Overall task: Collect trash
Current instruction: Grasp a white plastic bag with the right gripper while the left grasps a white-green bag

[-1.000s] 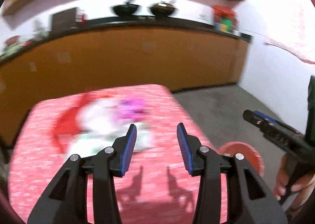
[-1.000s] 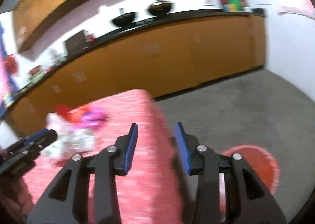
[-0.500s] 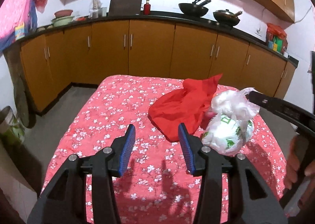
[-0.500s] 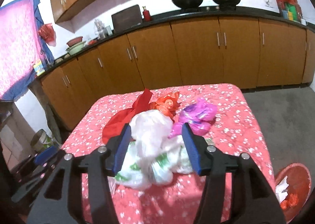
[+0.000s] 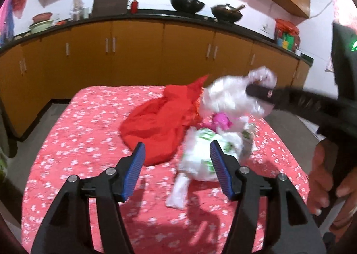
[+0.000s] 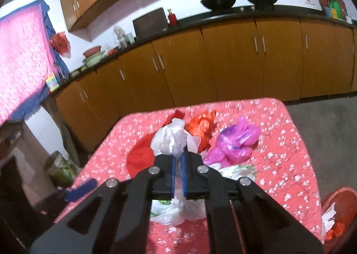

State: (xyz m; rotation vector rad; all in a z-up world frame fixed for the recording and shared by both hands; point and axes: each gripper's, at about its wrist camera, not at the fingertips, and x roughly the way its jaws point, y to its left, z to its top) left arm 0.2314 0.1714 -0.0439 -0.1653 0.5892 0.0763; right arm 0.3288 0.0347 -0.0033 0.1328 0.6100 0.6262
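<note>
While the right tongs (image 6: pixel 177 170) stand clamped together on a bunch of the clear white plastic bag (image 6: pixel 173 140), that bag sits in the heap of trash near the middle of the worktop (image 6: pixel 287 164), which wears a red cloth with small white flowers. Seen from the left wrist, the same tongs come in from the right with their dark tip buried in the bag's crumpled top. Just behind the bag lies an orange-red crinkled wrapper (image 6: pixel 202 128), and to its right a pink and purple plastic bag (image 6: pixel 236 142). A large red bag (image 5: pixel 156 129) spreads across the cloth on the left side of the heap, touching the others. Nearest the left tongs (image 5: pixel 176 169) lies a white bag with green print (image 5: pixel 200 153); its right part sits between the blue pads, which do not press on it, and the jaws are opening. A person's hand (image 5: pixel 323 184) grips the right tool's handle at the right edge of the left view. Down on the floor to the right of the worktop stands a red bin (image 6: pixel 339 209) with scraps in it.
</note>
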